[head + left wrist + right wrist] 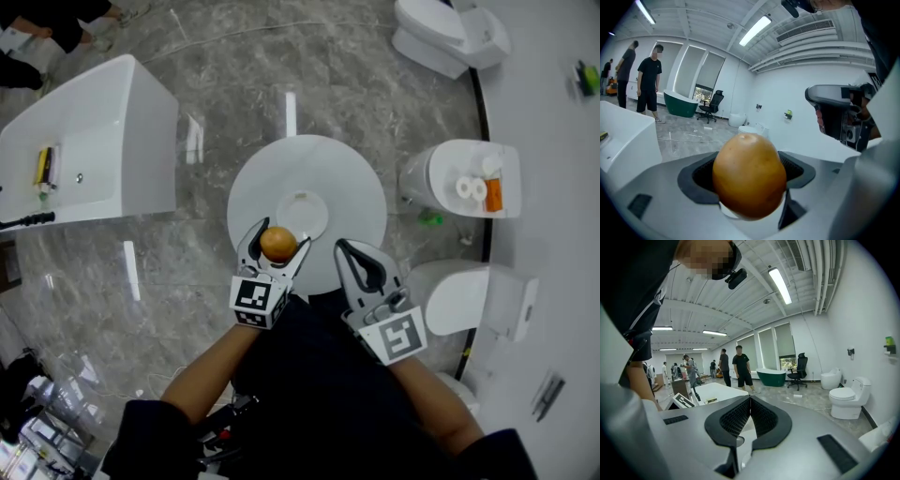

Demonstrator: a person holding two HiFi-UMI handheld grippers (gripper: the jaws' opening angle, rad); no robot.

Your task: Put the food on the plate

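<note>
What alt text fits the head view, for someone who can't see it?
Seen from above, the left gripper holds a round orange food at the near rim of a small plate on a round white table. The right gripper, shut and empty, sits beside it.

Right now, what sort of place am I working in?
Probably a bathroom-fixtures showroom: several toilets stand on the open marble floor, a white bathtub stands nearby, and a green bathtub sits further off near people standing about.
</note>
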